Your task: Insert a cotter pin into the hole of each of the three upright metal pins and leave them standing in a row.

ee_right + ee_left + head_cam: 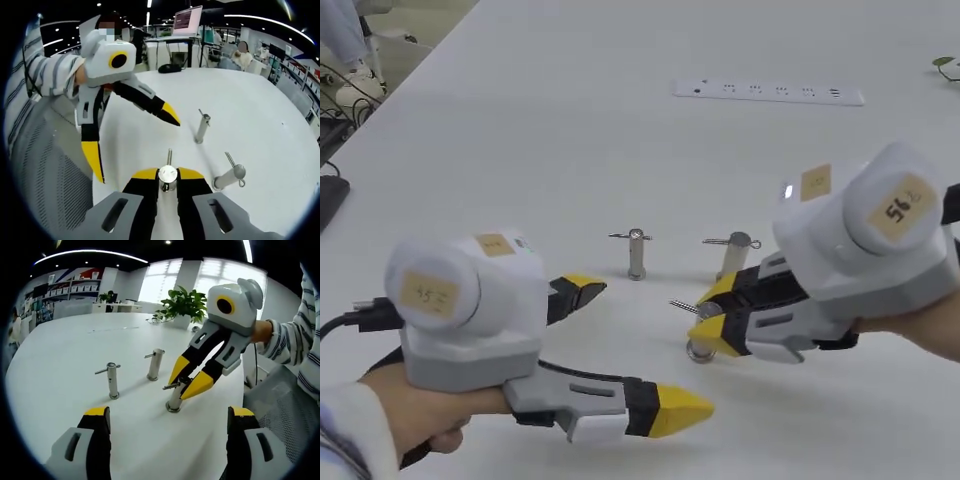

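Three metal pins stand on the white tabletop [570, 150]. The back left pin [637, 257] has the left cotter pin [623, 237] poking through its top. The back right pin [733, 258] has the right cotter pin [720, 241] through its top too, so those two look done. The near pin [701, 345] stands closer to the person, and the near cotter pin [682, 305] sticks out of one side of its top. The right tongs [695, 322] are pressed together on the top of this near pin. I cannot tell if its cotter pin is pushed all the way in. The left tongs [655, 346] are spread wide with nothing in them, just beside the work. I think the job is almost done. What is left is to let go, and maybe to slide the near pin back, since it does not seem to line up with the other two
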Action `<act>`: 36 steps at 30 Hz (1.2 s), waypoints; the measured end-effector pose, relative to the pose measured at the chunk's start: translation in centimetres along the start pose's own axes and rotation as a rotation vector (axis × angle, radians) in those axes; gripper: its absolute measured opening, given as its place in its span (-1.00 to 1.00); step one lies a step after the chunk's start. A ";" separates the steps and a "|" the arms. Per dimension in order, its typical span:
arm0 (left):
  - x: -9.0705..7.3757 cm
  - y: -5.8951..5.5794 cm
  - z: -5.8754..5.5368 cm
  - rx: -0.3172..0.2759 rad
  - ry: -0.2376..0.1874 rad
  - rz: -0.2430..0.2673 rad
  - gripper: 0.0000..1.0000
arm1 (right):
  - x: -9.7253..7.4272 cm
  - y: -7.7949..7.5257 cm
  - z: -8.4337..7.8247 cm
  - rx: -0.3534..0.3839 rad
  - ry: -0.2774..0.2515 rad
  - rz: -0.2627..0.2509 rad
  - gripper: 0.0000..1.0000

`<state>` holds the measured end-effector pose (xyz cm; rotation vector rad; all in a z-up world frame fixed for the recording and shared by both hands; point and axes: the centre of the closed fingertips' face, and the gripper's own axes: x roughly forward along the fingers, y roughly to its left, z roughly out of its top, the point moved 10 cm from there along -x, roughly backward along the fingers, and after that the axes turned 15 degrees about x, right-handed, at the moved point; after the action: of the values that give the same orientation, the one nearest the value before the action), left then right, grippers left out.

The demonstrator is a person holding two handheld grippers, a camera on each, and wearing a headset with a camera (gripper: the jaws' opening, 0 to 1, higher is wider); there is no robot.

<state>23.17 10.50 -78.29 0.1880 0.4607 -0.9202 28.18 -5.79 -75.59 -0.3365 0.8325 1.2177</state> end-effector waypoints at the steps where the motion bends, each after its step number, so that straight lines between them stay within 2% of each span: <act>1: 0.0 0.0 0.0 -0.001 0.000 0.002 0.94 | 0.0 0.0 0.0 -0.014 0.001 0.004 -0.73; 8: -0.2 -0.3 0.2 0.000 -0.003 -0.011 0.94 | -0.5 -0.3 -0.2 -0.050 0.001 0.032 -0.74; 13: -0.1 -0.6 0.6 0.000 -0.008 -0.030 0.90 | -1.3 -1.3 -0.2 -0.059 -0.007 0.043 -0.74; 19: -0.1 -0.5 0.8 -0.001 -0.006 -0.014 0.89 | -2.5 -2.4 -0.8 -0.083 0.003 0.062 -0.74; 22: -0.2 -0.6 0.9 -0.002 -0.010 -0.012 0.98 | -3.2 -3.4 -1.5 -0.090 0.018 0.074 -0.74; 26: -0.6 -0.6 0.9 0.008 0.011 0.000 0.98 | -4.0 -4.4 -2.2 -0.097 0.041 0.073 -0.74; 28: -0.8 -0.5 1.0 0.009 0.012 0.010 0.98 | -4.8 -5.3 -2.7 -0.133 0.063 0.076 -0.74; 36: -1.2 -0.4 1.3 0.002 0.024 0.050 0.98 | -6.7 -7.9 -2.9 -0.195 0.087 0.097 -0.74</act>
<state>22.63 10.72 -76.58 0.2114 0.4751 -0.8703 33.66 -15.01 -74.24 -0.5151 0.8143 1.3867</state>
